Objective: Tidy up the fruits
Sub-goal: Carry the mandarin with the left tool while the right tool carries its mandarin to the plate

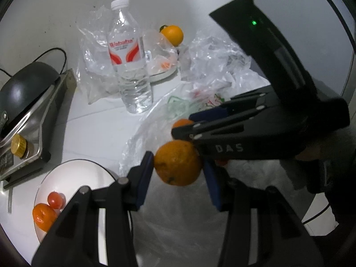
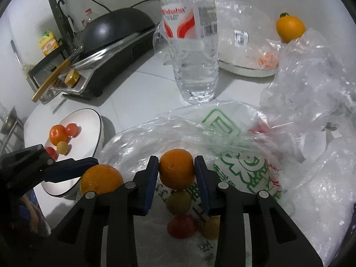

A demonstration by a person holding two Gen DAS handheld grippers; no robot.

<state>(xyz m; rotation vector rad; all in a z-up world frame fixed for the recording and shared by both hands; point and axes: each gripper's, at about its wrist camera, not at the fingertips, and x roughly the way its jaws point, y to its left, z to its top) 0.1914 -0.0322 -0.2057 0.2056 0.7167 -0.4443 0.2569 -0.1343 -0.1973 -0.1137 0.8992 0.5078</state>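
My left gripper (image 1: 178, 164) is shut on an orange (image 1: 178, 162), held above a clear plastic bag (image 1: 142, 133). My right gripper (image 2: 176, 171) is shut on a second orange (image 2: 176, 171) over the same bag (image 2: 233, 138), with a green-yellow fruit (image 2: 179, 202), a red tomato (image 2: 181, 227) and a yellow one (image 2: 211, 228) lying below it. The right gripper crosses the left wrist view (image 1: 180, 131). The left gripper and its orange (image 2: 101, 181) show at the left in the right wrist view. A white plate (image 2: 89, 120) holds an orange and small tomatoes.
A water bottle (image 1: 128, 60) stands mid-counter. Crumpled clear bags (image 2: 311, 77) lie to the right. A far plate (image 2: 244, 70) under plastic has another orange (image 2: 290, 27) behind it. A black appliance (image 2: 115, 33) on a metal tray sits at the left.
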